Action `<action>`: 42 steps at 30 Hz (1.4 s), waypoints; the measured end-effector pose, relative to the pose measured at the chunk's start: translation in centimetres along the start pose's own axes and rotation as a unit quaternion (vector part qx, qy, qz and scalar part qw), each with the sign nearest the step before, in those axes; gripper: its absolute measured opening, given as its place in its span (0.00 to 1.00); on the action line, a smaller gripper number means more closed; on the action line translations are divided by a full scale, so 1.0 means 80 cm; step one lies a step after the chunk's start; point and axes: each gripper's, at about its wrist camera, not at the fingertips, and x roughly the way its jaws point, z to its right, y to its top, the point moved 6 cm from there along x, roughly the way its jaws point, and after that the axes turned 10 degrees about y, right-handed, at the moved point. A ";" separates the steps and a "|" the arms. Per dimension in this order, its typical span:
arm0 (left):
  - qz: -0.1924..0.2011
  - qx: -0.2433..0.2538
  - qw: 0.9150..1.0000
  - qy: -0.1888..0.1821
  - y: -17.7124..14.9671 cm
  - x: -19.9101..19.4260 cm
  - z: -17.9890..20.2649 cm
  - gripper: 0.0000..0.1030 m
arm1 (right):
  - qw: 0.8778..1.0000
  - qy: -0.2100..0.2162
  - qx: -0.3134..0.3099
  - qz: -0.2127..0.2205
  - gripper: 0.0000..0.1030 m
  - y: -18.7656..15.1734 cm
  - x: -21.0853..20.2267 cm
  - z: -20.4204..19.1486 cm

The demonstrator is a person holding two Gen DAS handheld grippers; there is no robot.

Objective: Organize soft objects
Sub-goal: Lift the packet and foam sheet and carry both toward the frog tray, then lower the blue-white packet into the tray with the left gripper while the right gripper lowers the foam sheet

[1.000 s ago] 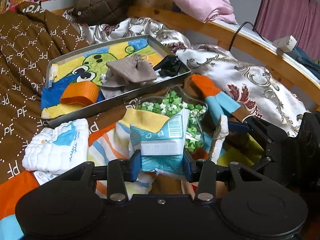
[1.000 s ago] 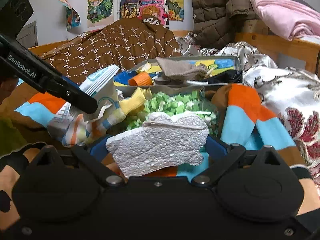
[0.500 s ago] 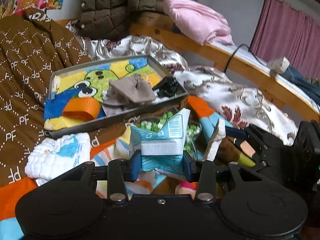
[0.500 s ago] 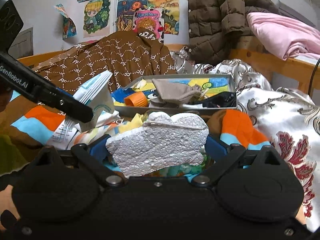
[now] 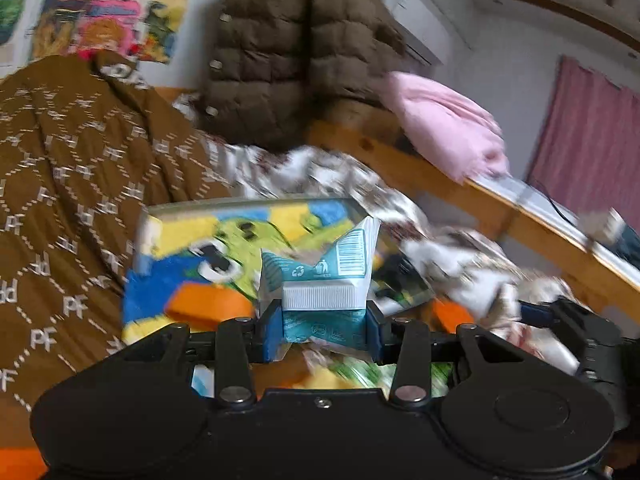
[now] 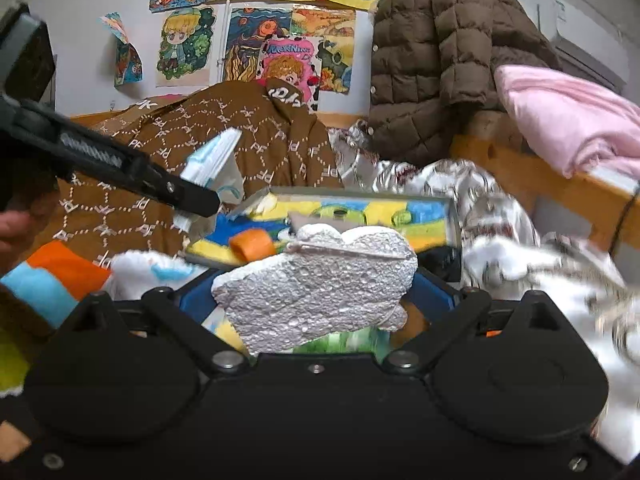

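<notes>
My left gripper (image 5: 320,330) is shut on a teal and white tissue pack (image 5: 320,280), held in the air in front of the grey tray (image 5: 224,205) with the cartoon mat. My right gripper (image 6: 316,304) is shut on a flat white foam piece (image 6: 320,284), also lifted, just short of the same tray (image 6: 360,194). In the right wrist view the left gripper comes in from the left with the tissue pack (image 6: 212,160). An orange soft roll (image 6: 252,242) lies in the tray and also shows in the left wrist view (image 5: 208,304).
A brown patterned quilt (image 5: 72,168) covers the bed at left. A brown puffer jacket (image 6: 436,48) and a pink blanket (image 6: 568,120) hang over the wooden bed rail (image 5: 440,176). A silver-white floral quilt (image 6: 500,232) lies at right. A white cloth (image 6: 140,268) lies near left.
Both grippers have risen and tilted up and moved towards the tray with their loads. The box of green pieces has dropped almost out of view. The view now is motion-blurred.
</notes>
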 end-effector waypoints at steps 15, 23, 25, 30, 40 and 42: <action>-0.001 -0.085 0.994 0.066 0.030 0.120 -0.072 0.42 | 0.996 0.002 -0.013 -0.084 0.94 0.093 0.142 0.037; -0.017 -0.078 0.989 0.123 0.034 0.164 -0.074 0.42 | 0.983 -0.024 0.024 -0.180 0.94 0.083 0.213 0.084; -0.024 -0.074 0.988 0.135 0.035 0.172 -0.077 0.42 | 0.980 -0.031 0.026 -0.197 0.94 0.078 0.227 0.092; -0.039 -0.051 0.987 0.148 0.027 0.186 -0.080 0.42 | 0.975 -0.037 0.001 -0.218 0.94 0.068 0.246 0.091; -0.044 -0.048 0.987 0.146 0.024 0.189 -0.080 0.42 | 0.974 -0.034 -0.022 -0.222 0.95 0.069 0.264 0.080; -0.046 -0.046 0.987 0.145 0.023 0.190 -0.080 0.42 | 0.974 -0.034 -0.025 -0.222 0.95 0.069 0.264 0.079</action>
